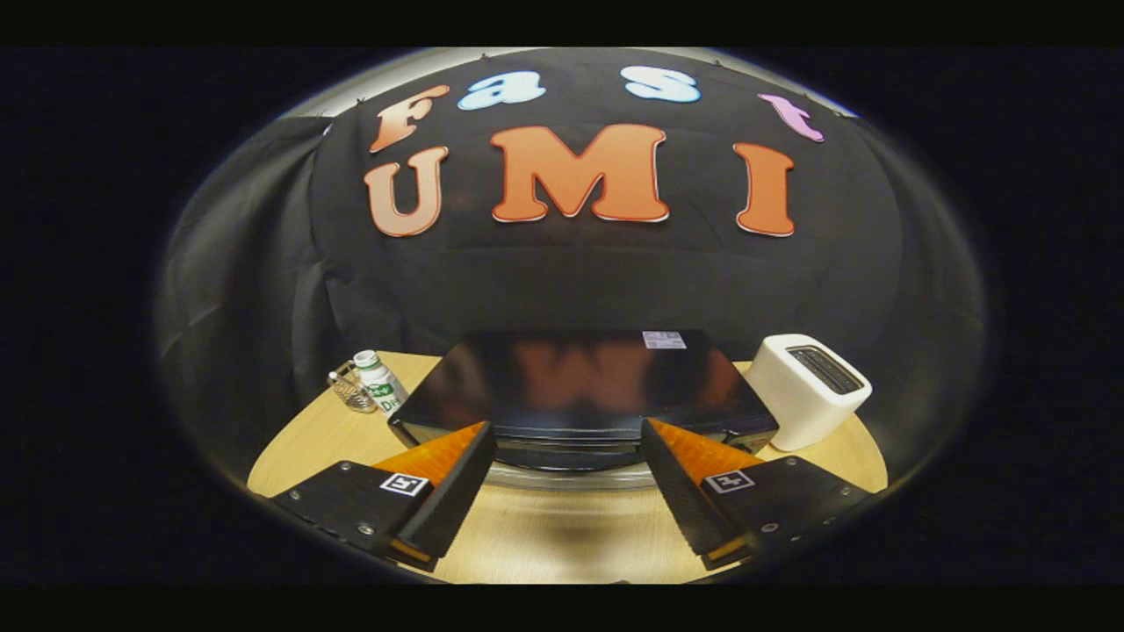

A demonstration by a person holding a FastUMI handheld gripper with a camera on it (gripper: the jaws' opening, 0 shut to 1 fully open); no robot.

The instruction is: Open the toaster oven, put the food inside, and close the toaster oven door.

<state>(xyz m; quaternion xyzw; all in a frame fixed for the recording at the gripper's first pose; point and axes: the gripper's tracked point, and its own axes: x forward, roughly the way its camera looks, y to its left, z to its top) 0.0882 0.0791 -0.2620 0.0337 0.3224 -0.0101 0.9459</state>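
While the gripper [566, 443] hangs with its orange-faced fingers spread wide and holding nothing, the glossy black box-shaped toaster oven [580, 386] sits at twelve o'clock, just ahead on the pale wooden table [544, 535]. Opening looks not yet begun; next, the door's handle must be reached.

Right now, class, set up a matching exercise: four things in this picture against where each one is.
Things:
1. toaster oven
2. white toaster
3. bottle
4. tongs

Places:
A. open, with empty fingers, in front of the black appliance
B. on the table beside a wire holder
C. just ahead of the fingers
D. at the oven's other side from the bottle

Pairs: 1-C, 2-D, 3-B, 4-A
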